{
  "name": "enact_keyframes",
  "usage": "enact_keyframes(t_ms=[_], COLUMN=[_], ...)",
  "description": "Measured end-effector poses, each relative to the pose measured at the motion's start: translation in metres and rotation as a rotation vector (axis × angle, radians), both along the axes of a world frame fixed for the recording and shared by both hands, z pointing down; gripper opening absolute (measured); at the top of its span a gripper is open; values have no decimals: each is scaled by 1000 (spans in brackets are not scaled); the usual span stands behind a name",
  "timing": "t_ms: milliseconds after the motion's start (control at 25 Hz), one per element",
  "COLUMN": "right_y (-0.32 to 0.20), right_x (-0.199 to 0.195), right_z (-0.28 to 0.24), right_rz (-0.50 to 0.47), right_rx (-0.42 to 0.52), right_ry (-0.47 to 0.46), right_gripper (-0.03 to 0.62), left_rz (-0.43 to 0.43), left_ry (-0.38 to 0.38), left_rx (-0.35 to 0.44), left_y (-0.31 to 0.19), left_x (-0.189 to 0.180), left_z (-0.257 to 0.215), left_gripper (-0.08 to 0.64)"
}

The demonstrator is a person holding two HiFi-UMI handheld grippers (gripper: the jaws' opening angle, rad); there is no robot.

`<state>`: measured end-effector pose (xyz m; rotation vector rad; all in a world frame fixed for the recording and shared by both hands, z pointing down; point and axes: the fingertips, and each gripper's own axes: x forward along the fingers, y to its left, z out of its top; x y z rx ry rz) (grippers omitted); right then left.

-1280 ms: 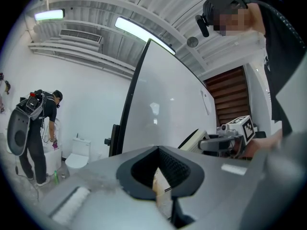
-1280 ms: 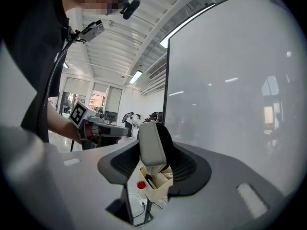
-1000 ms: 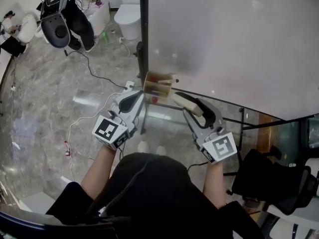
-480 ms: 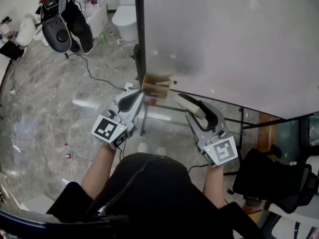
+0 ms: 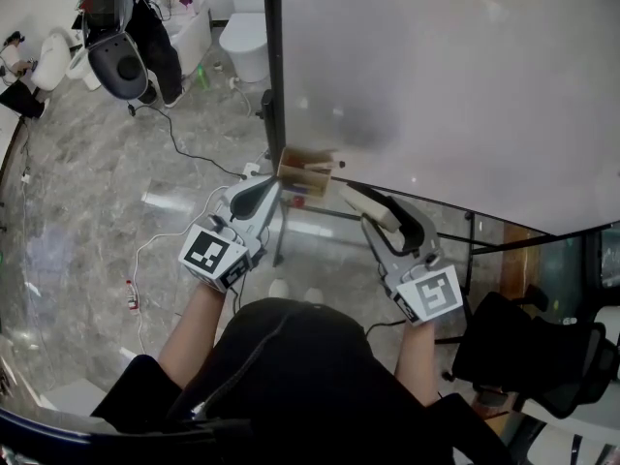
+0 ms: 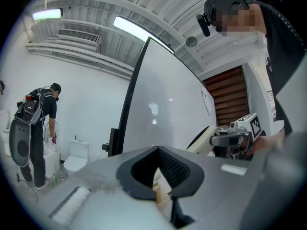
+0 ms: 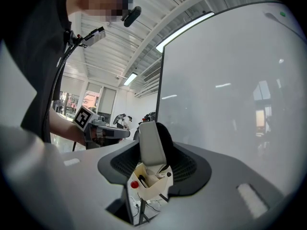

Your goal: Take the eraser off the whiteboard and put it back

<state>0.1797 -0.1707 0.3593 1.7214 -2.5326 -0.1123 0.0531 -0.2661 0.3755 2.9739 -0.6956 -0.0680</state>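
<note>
Right now the right gripper [image 5: 385, 213] has its jaws closed on the long cream eraser [image 5: 365, 201], holding it off the whiteboard [image 5: 455, 76], close in front of the board's lower edge near its lower left corner. The left gripper [image 5: 260, 190] has its jaws together with nothing between them and sits just outside that same corner of the whiteboard. A small cardboard box [image 5: 306, 170] of markers hangs at that corner, between the two grippers.
</note>
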Motion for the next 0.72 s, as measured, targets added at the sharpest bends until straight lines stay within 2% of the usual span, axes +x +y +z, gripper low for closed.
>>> enact_keyframes(t_ms=[720], right_y=[0], right_x=[-6], right_z=[1], right_rz=[-19], right_rx=[-7], right_ry=[10], right_gripper=[193], left_rz=[-12], left_ry=[9], left_rx=[-7], left_y=[5], left_x=[-5], left_z=[-1], left_gripper=[3])
